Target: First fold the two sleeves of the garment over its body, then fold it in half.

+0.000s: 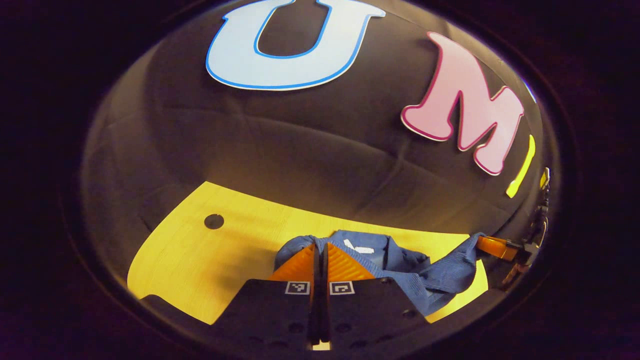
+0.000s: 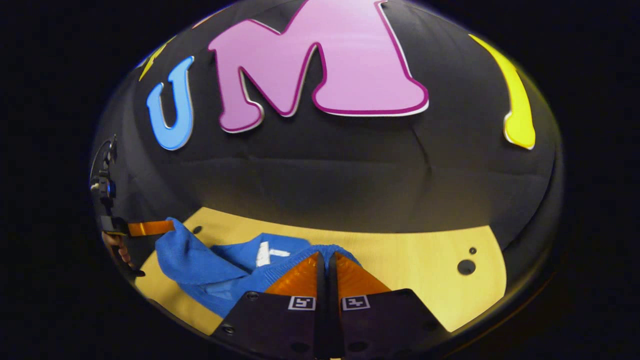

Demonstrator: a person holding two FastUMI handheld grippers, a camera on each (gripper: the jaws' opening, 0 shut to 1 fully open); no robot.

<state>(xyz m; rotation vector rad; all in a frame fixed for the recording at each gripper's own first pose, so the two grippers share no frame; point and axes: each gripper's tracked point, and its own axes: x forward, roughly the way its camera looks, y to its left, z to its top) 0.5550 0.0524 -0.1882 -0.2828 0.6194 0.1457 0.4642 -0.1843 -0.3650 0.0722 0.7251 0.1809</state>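
The blue garment (image 1: 400, 267) lies bunched on the yellow table (image 1: 210, 260), near the edge closest to the person, with a white neck label (image 1: 361, 248) showing near the middle of the heap; it looks lifted at both ends rather than spread flat. In the left gripper view the left gripper (image 1: 320, 246) has its fingers drawn narrow with blue cloth wrapped around the tips, so it seems to be pinching one corner of the garment; in the right gripper view the right gripper (image 2: 326, 256) is likewise closed to a slit on a fold of the same cloth. Each view also catches the other gripper off to the side, gripping the far end of the fabric, with part of a hand (image 2: 116, 249) behind it. Judging by the sagging cloth between the two grips, the step in hand is a fold carried with both tools at once, though whether the sleeves are already tucked in cannot be told from this heap; to do it well, keep both pinches firm and level; draw them apart just enough to take the slack out of the edge between them; carry that edge across in one even sweep; lay it down aligned with the opposite edge before letting go, since uneven tension would leave a crooked, rumpled fold.
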